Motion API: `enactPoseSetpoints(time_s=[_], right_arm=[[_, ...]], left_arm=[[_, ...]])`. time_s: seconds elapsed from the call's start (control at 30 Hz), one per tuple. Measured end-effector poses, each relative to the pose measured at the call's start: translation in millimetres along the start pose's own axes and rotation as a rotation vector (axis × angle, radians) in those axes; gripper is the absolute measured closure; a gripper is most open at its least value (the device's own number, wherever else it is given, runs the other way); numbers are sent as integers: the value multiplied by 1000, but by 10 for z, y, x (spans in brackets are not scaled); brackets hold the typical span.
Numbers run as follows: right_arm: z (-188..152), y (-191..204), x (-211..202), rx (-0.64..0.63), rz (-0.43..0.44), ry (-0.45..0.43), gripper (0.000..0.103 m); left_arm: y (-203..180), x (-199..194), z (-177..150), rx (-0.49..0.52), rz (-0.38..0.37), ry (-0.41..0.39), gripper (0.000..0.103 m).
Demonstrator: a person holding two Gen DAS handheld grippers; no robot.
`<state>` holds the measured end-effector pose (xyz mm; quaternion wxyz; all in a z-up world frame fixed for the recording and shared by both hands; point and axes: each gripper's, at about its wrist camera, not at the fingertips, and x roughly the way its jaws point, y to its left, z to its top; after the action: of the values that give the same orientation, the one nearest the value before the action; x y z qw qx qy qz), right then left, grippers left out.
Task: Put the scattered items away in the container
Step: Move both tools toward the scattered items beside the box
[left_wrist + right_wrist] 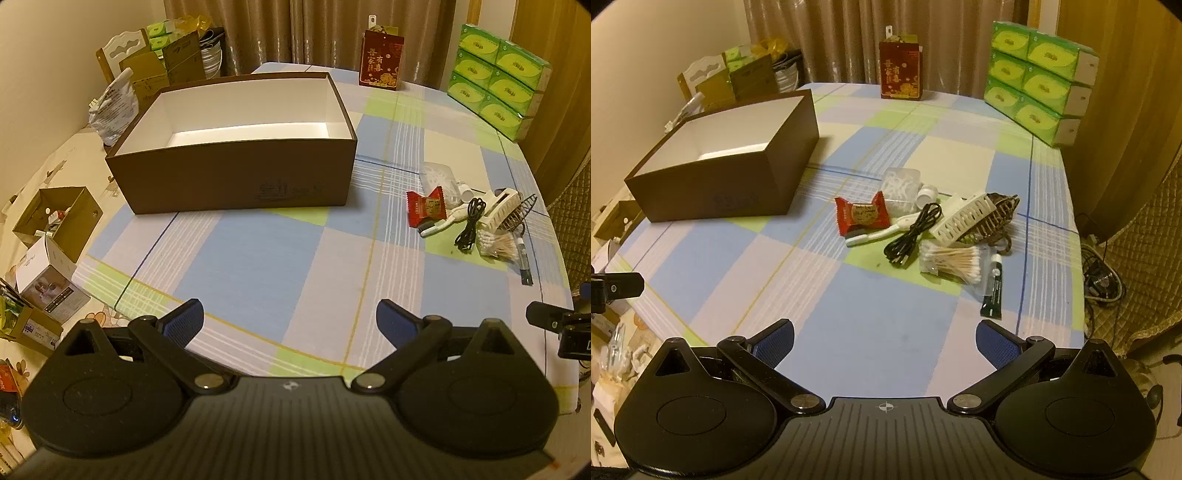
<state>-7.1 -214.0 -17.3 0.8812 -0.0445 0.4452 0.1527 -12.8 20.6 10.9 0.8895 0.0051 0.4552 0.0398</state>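
Both sets of jaws stand spread wide with nothing between them: the left gripper [290, 319] hangs over bare checked cloth in front of the brown box [236, 184], and the right gripper [884, 341] hangs over the cloth just short of the scattered pile.

On the bench [849, 325] the box sits open, its white inside apparently empty, well apart from the pile. The pile is tight: a red snack packet [862, 216] touches a white toothbrush [882, 230], a black cable [914, 232] lies coiled across it, and beside that rest a white slatted clip [964, 219], a wire basket thing [993, 218], a bag of cotton swabs [955, 262], a green tube [993, 295], and a clear case [899, 184] with a small white cap [928, 192].

The risk, as I judge it, lies in that crowding. Closing on the cable could drag the toothbrush or snag the clip; the swab bag may slip from the pads; the tube near the bench edge could be nudged off.
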Motion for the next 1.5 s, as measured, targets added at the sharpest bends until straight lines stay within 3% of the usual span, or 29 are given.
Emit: enactPoseSetpoints(time_s=[0.67, 1.2, 1.4, 1.5], right_arm=[[45, -207, 100, 27, 8, 11, 2], [17, -677, 216, 74, 10, 20, 3], [47, -870, 318, 86, 13, 29, 21], [47, -967, 403, 83, 7, 42, 36]], left_arm=[[-130, 165, 97, 35, -17, 14, 4], [-504, 443, 272, 106, -103, 19, 3], [-687, 570, 384, 155, -129, 7, 3], [-760, 640, 431, 162, -145, 7, 3]])
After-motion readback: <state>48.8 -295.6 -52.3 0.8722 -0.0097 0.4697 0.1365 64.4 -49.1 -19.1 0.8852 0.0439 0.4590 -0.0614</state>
